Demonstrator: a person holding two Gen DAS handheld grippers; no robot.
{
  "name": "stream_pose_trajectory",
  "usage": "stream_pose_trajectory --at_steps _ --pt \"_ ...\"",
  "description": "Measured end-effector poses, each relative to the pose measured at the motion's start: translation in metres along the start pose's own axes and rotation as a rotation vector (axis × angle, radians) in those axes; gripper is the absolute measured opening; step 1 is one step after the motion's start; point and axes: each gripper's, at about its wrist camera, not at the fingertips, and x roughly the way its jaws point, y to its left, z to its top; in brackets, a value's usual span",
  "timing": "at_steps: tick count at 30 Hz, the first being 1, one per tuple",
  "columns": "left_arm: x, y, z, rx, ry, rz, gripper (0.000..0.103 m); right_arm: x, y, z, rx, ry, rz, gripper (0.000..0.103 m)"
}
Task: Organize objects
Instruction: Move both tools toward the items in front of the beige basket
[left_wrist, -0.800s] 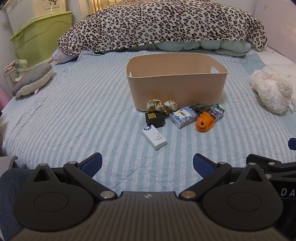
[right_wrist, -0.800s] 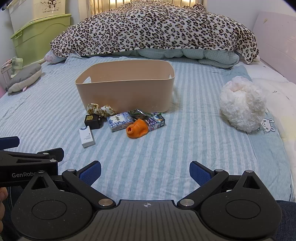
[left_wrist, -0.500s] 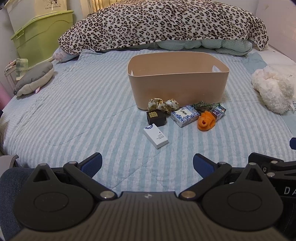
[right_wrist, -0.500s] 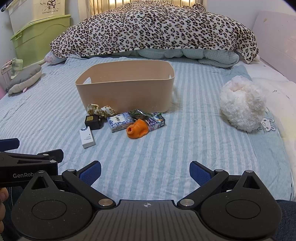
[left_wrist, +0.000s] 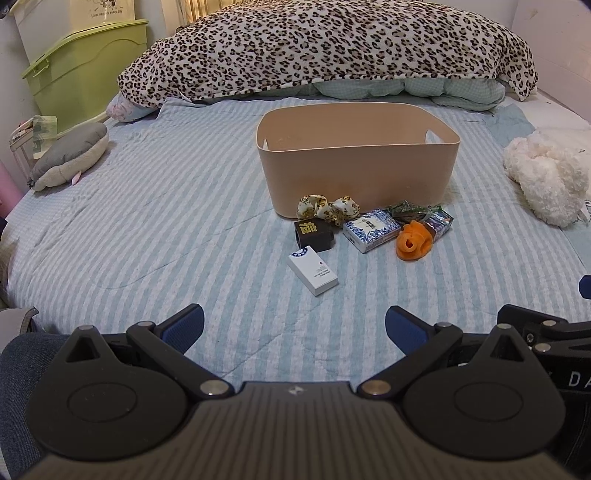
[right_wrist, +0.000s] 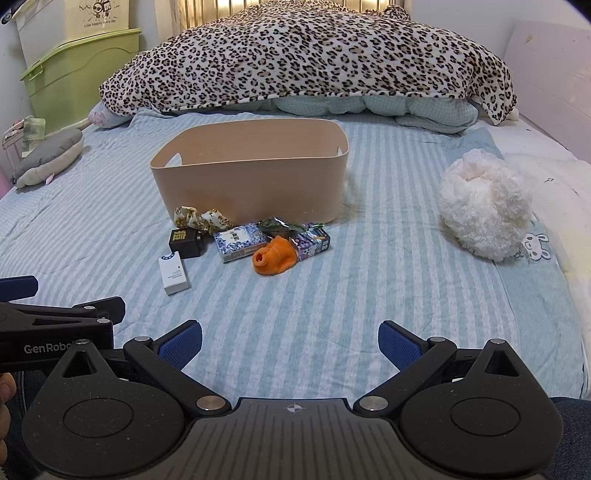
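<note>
A beige plastic bin (left_wrist: 358, 177) (right_wrist: 251, 184) stands on the striped bed. In front of it lie a white box (left_wrist: 313, 271) (right_wrist: 173, 273), a black box (left_wrist: 312, 234) (right_wrist: 186, 240), a blue-and-white box (left_wrist: 371, 230) (right_wrist: 239, 242), an orange toy (left_wrist: 413, 242) (right_wrist: 275, 256), a patterned scrunchie (left_wrist: 327, 208) (right_wrist: 201, 218), a green wrapper (left_wrist: 410, 209) (right_wrist: 277, 224) and a small colourful box (left_wrist: 439, 223) (right_wrist: 314, 243). My left gripper (left_wrist: 294, 325) is open and empty, well short of the white box. My right gripper (right_wrist: 290, 341) is open and empty, short of the orange toy.
A leopard-print blanket (left_wrist: 325, 48) lies across the back of the bed. A fluffy white toy (right_wrist: 484, 206) sits at the right. A grey plush (left_wrist: 70, 155) and green storage boxes (left_wrist: 88, 70) are at the left. The left gripper's body shows in the right wrist view (right_wrist: 55, 325).
Both grippers have moved slightly forward toward the objects and stayed open. The objects have not moved.
</note>
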Motion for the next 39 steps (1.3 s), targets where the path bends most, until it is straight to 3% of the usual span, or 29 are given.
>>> stream_pose_trajectory --at_steps 18,39 --pt "0.009 0.005 0.004 -0.017 0.017 0.0 0.103 0.009 -0.002 0.005 0.006 0.018 -0.01 0.103" --pt "0.075 0.018 0.02 -0.076 0.087 0.015 0.103 0.059 -0.018 0.031 0.001 0.032 -0.065 0.103"
